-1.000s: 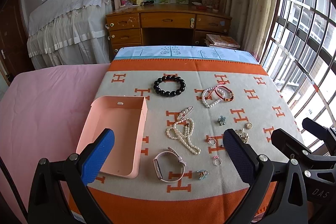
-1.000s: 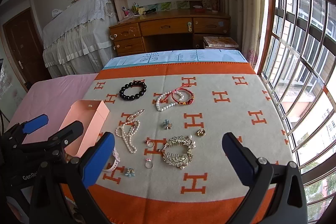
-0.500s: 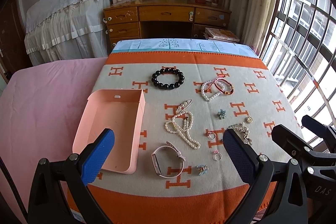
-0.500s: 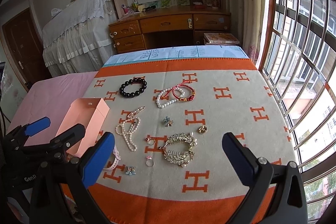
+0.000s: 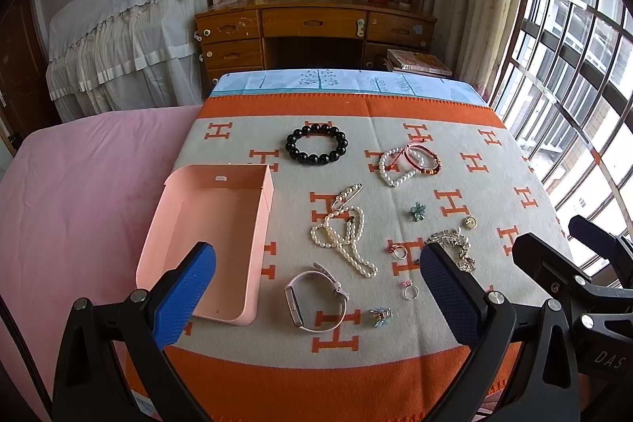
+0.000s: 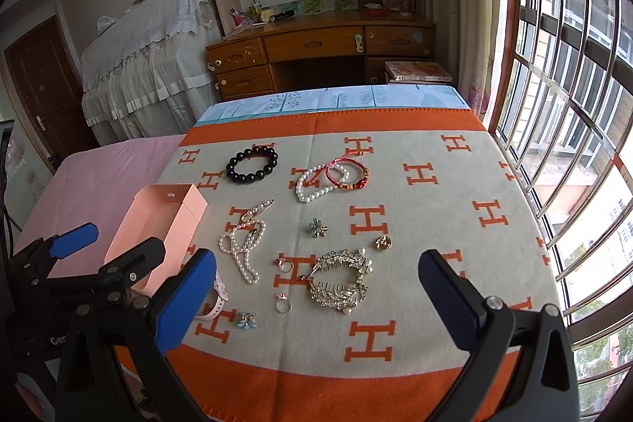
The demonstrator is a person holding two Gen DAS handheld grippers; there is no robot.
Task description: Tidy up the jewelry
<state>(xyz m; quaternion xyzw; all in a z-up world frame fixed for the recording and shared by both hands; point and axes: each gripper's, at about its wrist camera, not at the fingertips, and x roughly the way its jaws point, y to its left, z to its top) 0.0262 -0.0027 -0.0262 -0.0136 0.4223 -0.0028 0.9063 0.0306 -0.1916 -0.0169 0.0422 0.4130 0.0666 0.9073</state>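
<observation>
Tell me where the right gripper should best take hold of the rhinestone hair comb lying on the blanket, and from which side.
Probably from straight above, closing across the jewelled curved spine of the hair comb, not the thin teeth in the hollow of its arc. It lies flat on the blanket, so there is no edge to slip under. The right gripper is open and holds nothing.

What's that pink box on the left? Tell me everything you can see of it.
The pink box is a shallow rectangular tray, open on top and seemingly empty, thin like card or plastic, with rounded near corners and a small slot in its far wall. It lies flat, straddling the edge of the orange-patterned blanket and the pink sheet. No jewelry touches it.
</observation>
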